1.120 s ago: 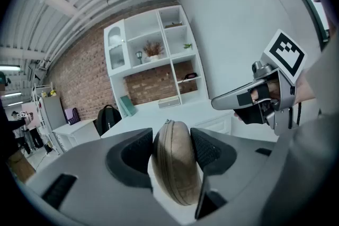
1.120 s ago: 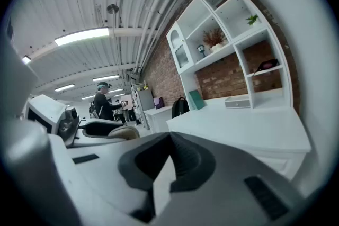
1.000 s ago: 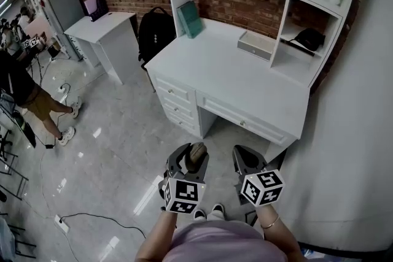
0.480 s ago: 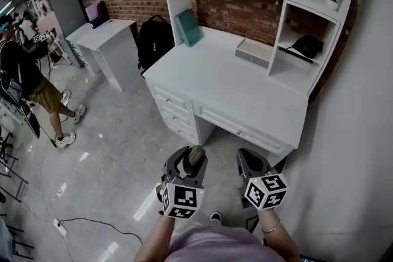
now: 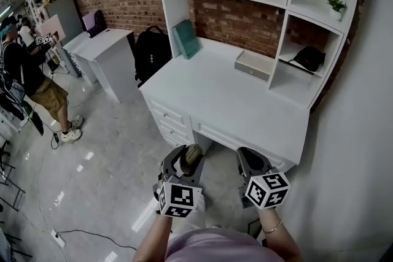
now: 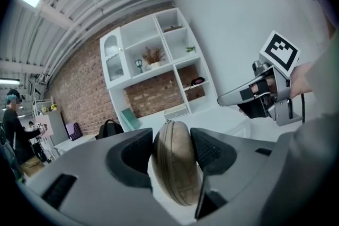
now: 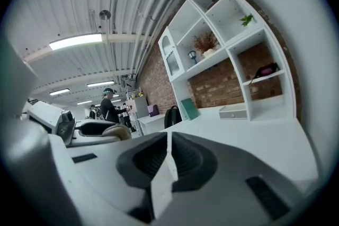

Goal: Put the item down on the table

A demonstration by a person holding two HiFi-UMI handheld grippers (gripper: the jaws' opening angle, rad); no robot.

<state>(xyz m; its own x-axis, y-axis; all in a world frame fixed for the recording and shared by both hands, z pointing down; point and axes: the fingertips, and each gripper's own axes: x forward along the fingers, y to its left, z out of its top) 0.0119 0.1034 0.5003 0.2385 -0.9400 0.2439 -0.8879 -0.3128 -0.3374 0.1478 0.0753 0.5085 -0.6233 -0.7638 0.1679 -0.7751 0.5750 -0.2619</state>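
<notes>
The front edge of the desk (image 5: 227,101) is seen just ahead of both grippers, with open top beyond it up to a box (image 5: 253,64). A brown case (image 6: 175,166) is clamped on edge between the jaws of the left gripper (image 5: 187,157). The right gripper (image 7: 168,159), beside it, is closed on nothing.

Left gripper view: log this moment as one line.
left tongs: shut on brown case | right tongs: shut, empty | white desk: ahead, case not yet set down

left hand-held gripper (image 5: 187,158): clamped on case (image 6: 176,166) | right hand-held gripper (image 7: 168,155): jaws together
</notes>
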